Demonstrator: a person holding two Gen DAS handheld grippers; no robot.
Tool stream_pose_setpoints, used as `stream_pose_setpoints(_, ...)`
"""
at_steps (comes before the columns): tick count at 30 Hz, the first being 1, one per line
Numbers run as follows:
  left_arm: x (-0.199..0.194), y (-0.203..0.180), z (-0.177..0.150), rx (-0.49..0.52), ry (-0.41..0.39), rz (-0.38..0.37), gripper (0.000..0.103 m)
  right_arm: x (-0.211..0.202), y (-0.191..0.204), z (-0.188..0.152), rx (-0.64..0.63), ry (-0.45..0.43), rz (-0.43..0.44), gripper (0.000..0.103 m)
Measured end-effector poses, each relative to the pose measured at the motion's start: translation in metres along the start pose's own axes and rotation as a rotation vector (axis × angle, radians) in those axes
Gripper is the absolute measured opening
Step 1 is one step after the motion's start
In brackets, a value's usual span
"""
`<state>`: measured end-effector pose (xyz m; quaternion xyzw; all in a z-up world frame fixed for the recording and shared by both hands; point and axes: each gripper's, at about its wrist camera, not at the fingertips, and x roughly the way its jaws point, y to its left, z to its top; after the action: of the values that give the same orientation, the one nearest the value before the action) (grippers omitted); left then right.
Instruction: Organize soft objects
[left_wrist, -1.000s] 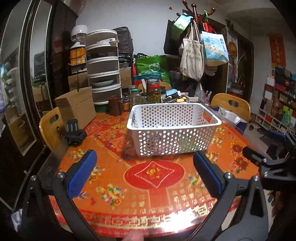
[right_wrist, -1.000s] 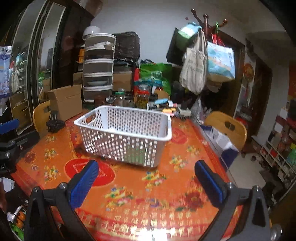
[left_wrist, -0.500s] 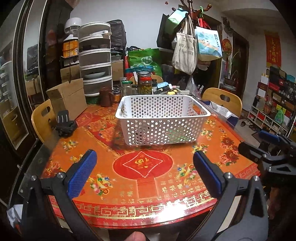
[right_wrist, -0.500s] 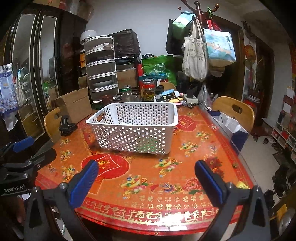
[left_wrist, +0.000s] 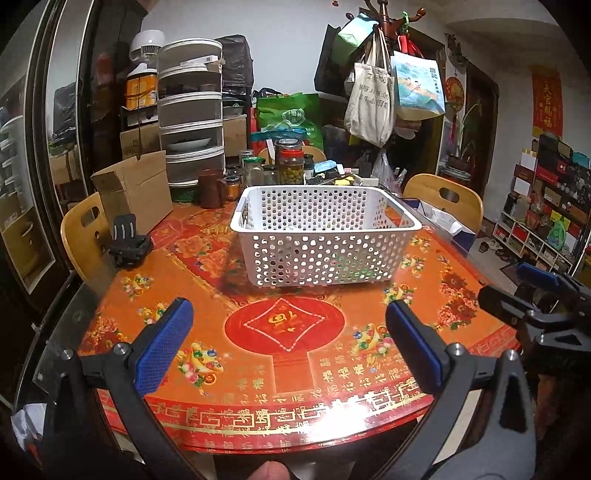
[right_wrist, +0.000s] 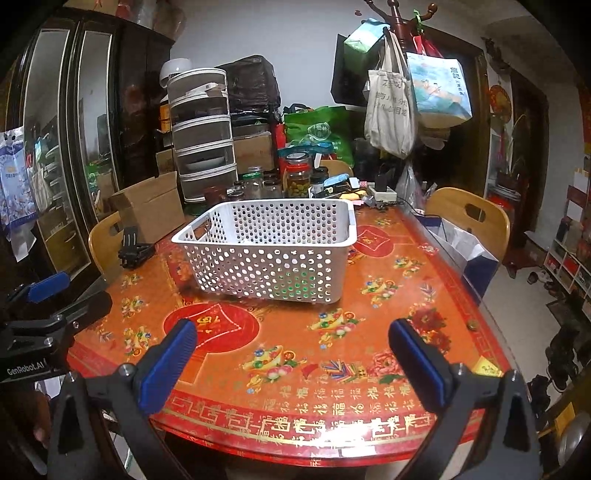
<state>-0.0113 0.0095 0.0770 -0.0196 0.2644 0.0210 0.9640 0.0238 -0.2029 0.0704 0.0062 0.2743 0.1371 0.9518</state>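
Observation:
A white perforated plastic basket (left_wrist: 325, 232) stands on the round red-and-orange table (left_wrist: 288, 347); it also shows in the right wrist view (right_wrist: 273, 251). Something green shows faintly through its holes (right_wrist: 299, 284); what it is cannot be told. My left gripper (left_wrist: 288, 343) is open and empty, held above the table's near edge, well short of the basket. My right gripper (right_wrist: 291, 354) is open and empty, also near the front edge. Each gripper shows in the other's view: the right one (left_wrist: 532, 295), the left one (right_wrist: 48, 299).
Jars (left_wrist: 290, 166), a cardboard box (left_wrist: 136, 192), a stacked food cover (left_wrist: 192, 110) and a black clamp (left_wrist: 129, 243) crowd the table's back and left. Wooden chairs (right_wrist: 469, 218) stand around. Bags hang from a coat rack (right_wrist: 395, 96).
Both grippers have drawn back from the basket and risen, so the table's front edge now shows. The basket has not moved. Jaws stay open.

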Motion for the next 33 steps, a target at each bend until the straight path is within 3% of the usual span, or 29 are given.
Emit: stream_pose_setpoints(33,0.0004,0.0001,-0.0033,-0.01,0.006,-0.012,0.103,-0.0038,0.0034,0.0009,-0.016,-0.001,0.01,0.103)
